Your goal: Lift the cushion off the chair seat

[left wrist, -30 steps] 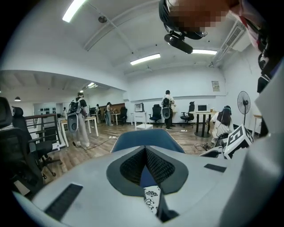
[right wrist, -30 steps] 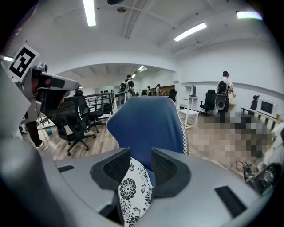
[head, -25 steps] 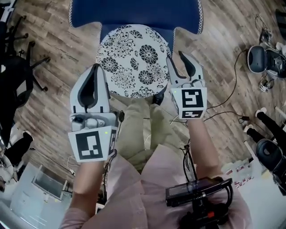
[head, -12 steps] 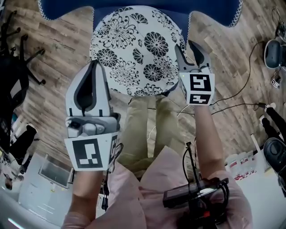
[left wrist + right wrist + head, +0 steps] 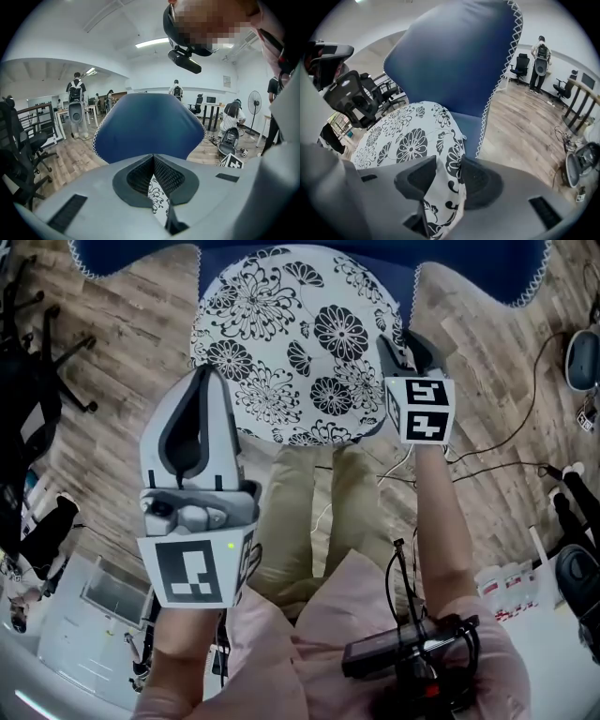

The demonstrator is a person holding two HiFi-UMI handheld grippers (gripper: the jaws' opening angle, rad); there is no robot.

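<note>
Wood-plank floor [image 5: 122, 324] spreads under a blue chair [image 5: 454, 61] in an open office, with black office chairs [image 5: 37, 381] off to the left and cables [image 5: 497, 427] trailing over the boards on the right. On the chair seat lies the round cushion [image 5: 291, 334], white with black flowers, its far edge close to the blue chair back and its near edge toward the person's tan trousers [image 5: 309, 512]. The right gripper [image 5: 398, 348] is at the cushion's right front rim. In the right gripper view, its jaws are clenched on a fold of the flowered fabric, which runs down between the two dark pads [image 5: 417, 176] and bunches there while the rest of the cushion lies flat on the seat. The left gripper [image 5: 204, 381] sits at the cushion's left front edge, its tip just over the rim. In the left gripper view its jaws are pressed together at the tip with nothing between them, and a strip of the flower pattern shows through the gap lower down. Beyond it the blue chair back fills the middle of that view, and several people [image 5: 76, 101] stand at desks along the far wall.
</note>
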